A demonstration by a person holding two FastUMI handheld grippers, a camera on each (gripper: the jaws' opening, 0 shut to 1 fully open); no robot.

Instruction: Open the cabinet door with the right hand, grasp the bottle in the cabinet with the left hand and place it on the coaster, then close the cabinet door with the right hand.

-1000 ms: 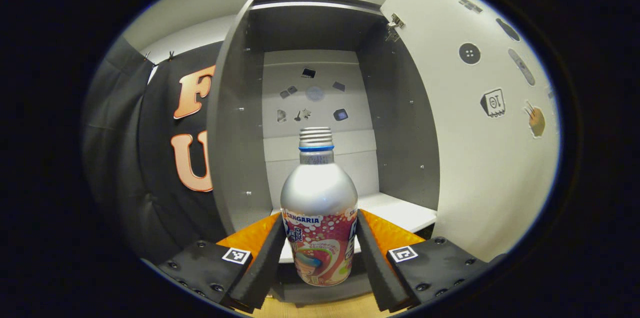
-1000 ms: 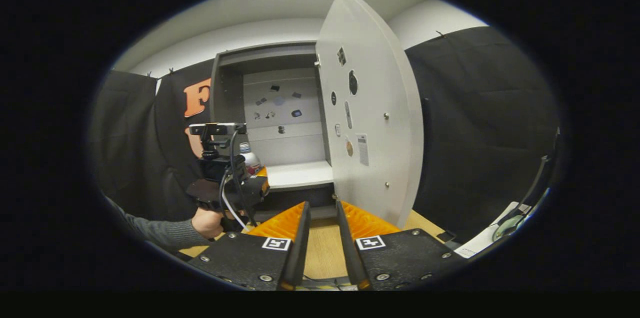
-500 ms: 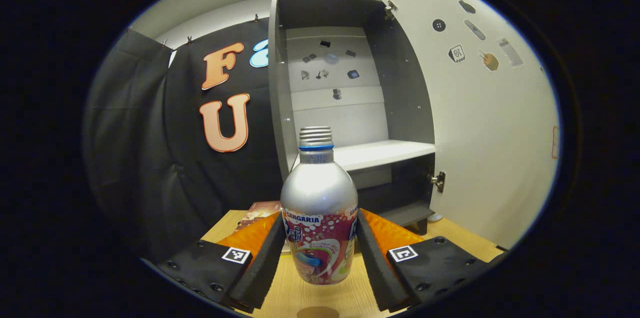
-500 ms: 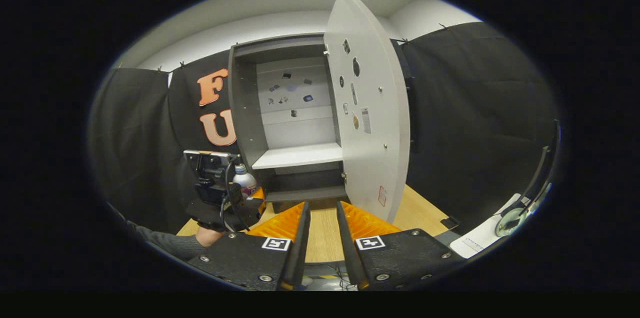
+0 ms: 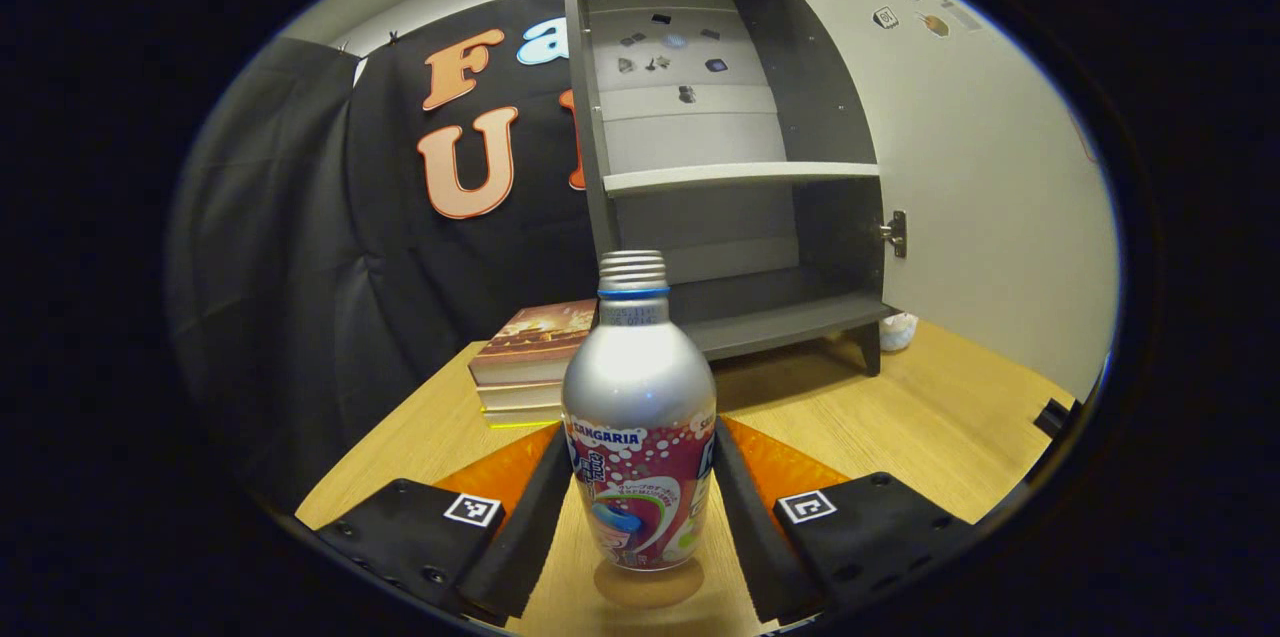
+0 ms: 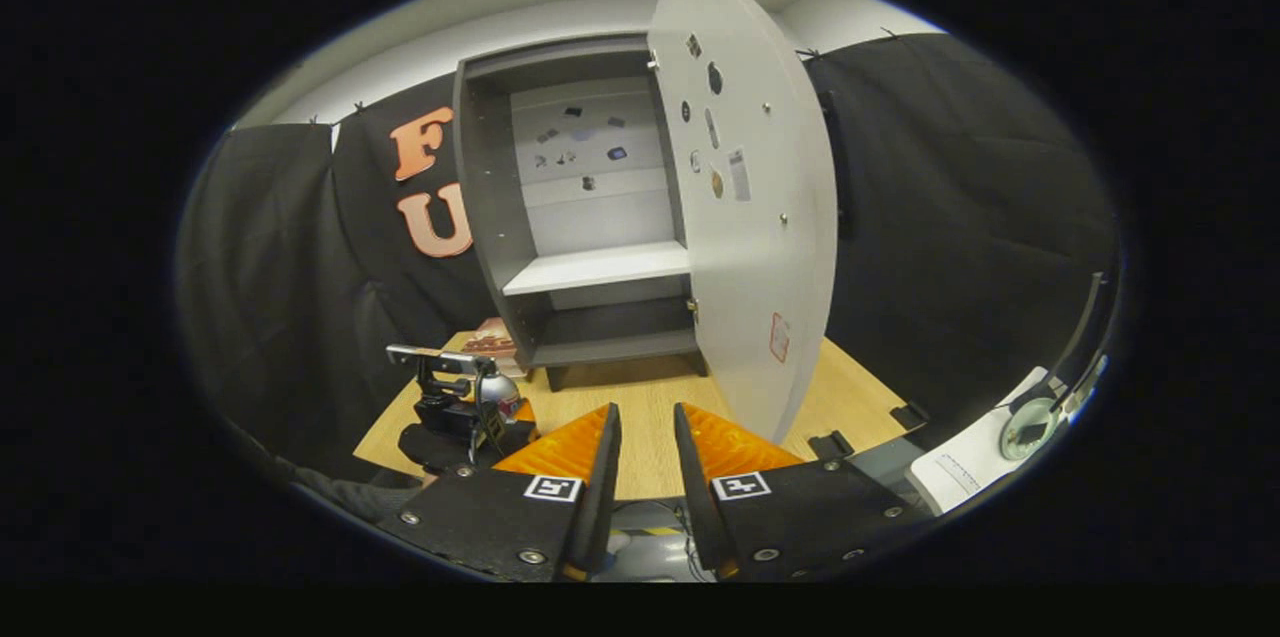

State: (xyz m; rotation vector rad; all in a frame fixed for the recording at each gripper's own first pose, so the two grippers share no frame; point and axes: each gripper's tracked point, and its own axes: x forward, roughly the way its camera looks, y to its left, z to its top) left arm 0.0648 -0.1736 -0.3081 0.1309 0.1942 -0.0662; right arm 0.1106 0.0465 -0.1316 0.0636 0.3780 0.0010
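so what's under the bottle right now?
Under the bottle, held in the left gripper, a brown disc, likely the coaster, lies on the table. The bottle hides most of it; contact unclear.

The left hand-held gripper (image 5: 640, 507) holds the bottle (image 5: 638, 417) upright between its two fingers (image 5: 525, 517), which press on the printed lower part from both sides. The bottle's silver shoulder and threaded neck rise above them, and no cap is on it. Its base is just over a round brown coaster (image 5: 640, 585) on the wooden tabletop (image 5: 900, 427); contact cannot be told. Farther off, left of the bottle, lies a stack of books (image 5: 530, 362). Behind stands the grey cabinet (image 5: 700, 147), its shelves bare, with the pale cabinet door (image 5: 990, 167) swung open to the right.
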